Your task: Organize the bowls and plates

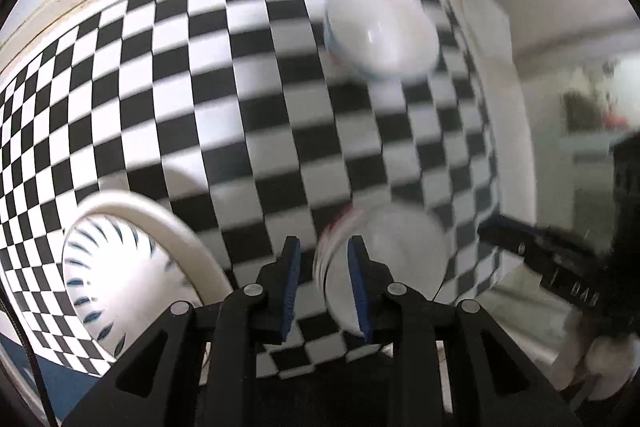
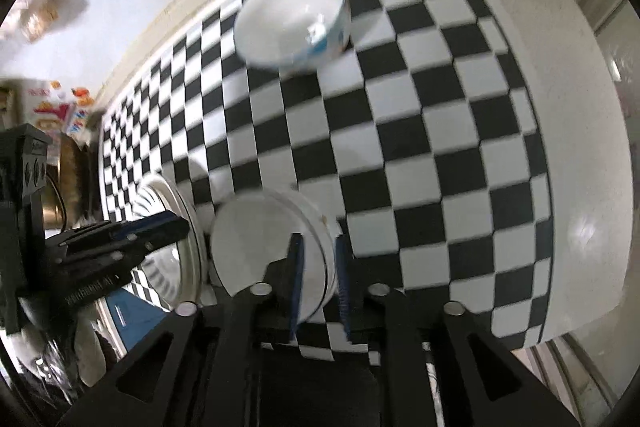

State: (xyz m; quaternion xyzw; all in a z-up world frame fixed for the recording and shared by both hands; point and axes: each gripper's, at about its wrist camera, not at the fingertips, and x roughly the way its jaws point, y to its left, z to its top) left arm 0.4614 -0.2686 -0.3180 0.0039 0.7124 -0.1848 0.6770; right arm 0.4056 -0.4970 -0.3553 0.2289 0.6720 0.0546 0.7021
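A black-and-white checkered cloth (image 2: 420,131) covers the table, running back to a cream edge with pale wall behind; both views are smeared with motion blur.

My right gripper (image 2: 318,281) has its blue pads either side of the rim of a small white bowl (image 2: 264,239) at the near edge of the cloth, one finger inside, one outside. The gap is narrow and I judge it clamped on the wall, though the blur stops me being certain of contact. My left gripper (image 1: 324,285) sits at the same bowl's (image 1: 392,259) opposite rim, pads narrowly apart with the red-trimmed lip between them; whether they are actually pressing it, I cannot tell.

Just left of that bowl lies a plate with blue leaf marks (image 1: 120,267), close enough that rims nearly meet. Far across the cloth, well apart, stands a blue-patterned bowl (image 2: 294,23).

The risks, as I judge them: a thin-rim pinch on glazed ceramic can let the bowl swing or slip out if I lift fast. With both tools on one bowl, pulling unevenly could twist it free. Tilting it leftward could clip the plate's raised edge. And it sits near the table's front edge, so a drop here could go off the cloth.
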